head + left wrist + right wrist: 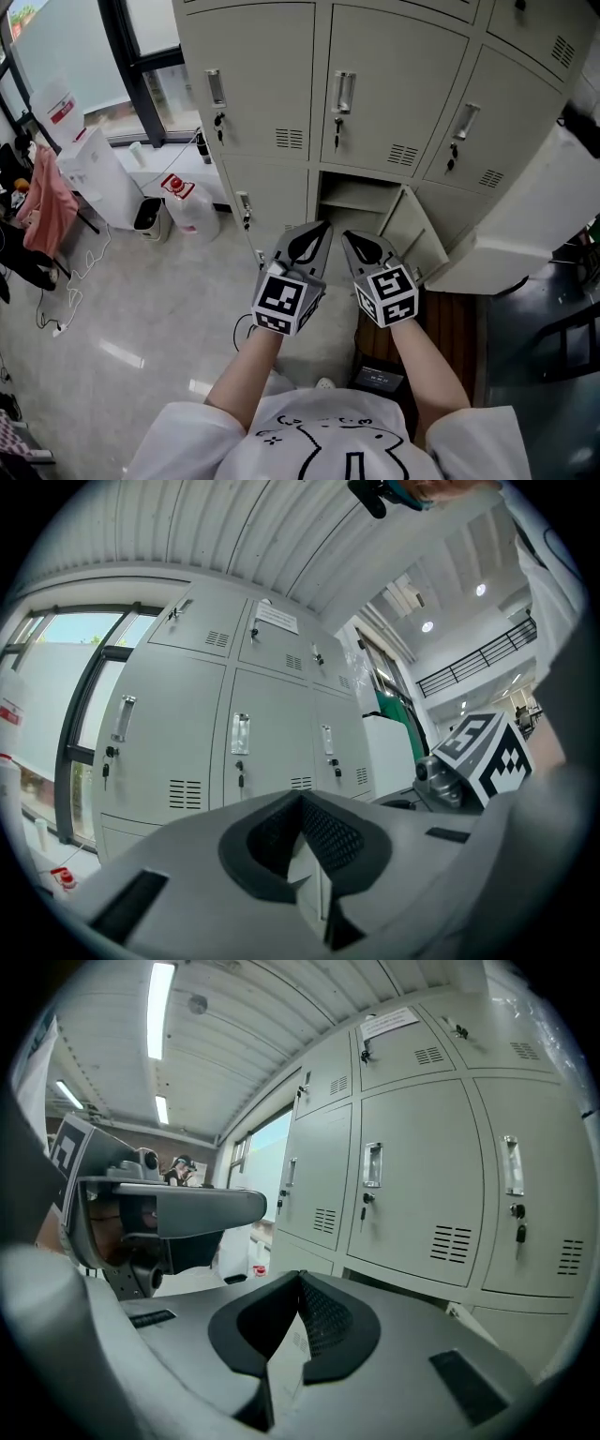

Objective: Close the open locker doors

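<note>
The person is standing in front of the grey locker bank (394, 84) and is facing its bottom row, where the middle compartment (361, 197) is gaping and its open door (412, 234) is swinging out towards them, hinged on the right side of that opening. The left gripper (319, 230) and the right gripper (352, 239) are hovering side by side just in front of the opening, neither touching the door. Both pairs of jaws are clenched tip to tip, with nothing between them. To my eye the step in hand is the approach, and doing it well means getting the right gripper round to the outer face of the door. From there it should be pushing near the free edge rather than close to the hinge. Clenched jaws make a good blunt pusher, so I see no need to release them. The left gripper should be keeping out of the gap so it is not getting pinched, and the push should be running right through until the door is sitting flush. By my count there is one locker bank and one open door. Three closed doors with handles and keys are showing in the row above, and one closed door is showing at the bottom left. Two grippers are in play.
</note>
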`<state>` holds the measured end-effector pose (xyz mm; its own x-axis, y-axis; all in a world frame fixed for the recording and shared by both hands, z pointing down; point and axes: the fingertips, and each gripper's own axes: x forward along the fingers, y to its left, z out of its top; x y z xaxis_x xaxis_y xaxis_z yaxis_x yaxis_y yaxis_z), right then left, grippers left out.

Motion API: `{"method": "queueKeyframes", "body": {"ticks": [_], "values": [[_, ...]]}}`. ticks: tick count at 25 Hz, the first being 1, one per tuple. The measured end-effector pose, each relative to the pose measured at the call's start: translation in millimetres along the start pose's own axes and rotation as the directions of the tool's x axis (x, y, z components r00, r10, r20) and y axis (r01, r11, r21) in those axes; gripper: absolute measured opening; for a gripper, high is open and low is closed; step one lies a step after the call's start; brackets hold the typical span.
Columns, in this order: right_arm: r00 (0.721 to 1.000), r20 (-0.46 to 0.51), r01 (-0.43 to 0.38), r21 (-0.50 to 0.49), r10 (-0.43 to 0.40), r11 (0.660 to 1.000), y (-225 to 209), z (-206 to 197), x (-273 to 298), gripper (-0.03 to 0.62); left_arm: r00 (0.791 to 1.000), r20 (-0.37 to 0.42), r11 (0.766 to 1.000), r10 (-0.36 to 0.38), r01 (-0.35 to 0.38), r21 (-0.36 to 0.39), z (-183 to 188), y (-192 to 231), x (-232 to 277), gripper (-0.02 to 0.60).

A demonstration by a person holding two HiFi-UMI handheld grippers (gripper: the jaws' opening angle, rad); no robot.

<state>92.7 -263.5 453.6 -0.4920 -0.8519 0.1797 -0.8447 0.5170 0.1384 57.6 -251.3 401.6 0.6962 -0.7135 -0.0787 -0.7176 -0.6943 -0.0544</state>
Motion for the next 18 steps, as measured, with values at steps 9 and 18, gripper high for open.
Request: {"method": "queueKeyframes", "body": {"ticks": [9, 18], "values": [[0.993, -0.021, 0.119, -0.015, -0.120, 0.993, -54.9, -20.1, -58.8, 0.015, 0.997, 0.011, 0.997, -0.073, 0.073, -0.003, 1.2, -62.1, 28.9, 0.020], [0.969, -0.044, 0.242, 0.009, -0.242, 0.970, -105.0, -40.7, -101.9, 0.015, 0.983, 0.007, 0.983, -0.183, 0.183, -0.011, -4.4, -111.7, 63.1, 0.020]]}}
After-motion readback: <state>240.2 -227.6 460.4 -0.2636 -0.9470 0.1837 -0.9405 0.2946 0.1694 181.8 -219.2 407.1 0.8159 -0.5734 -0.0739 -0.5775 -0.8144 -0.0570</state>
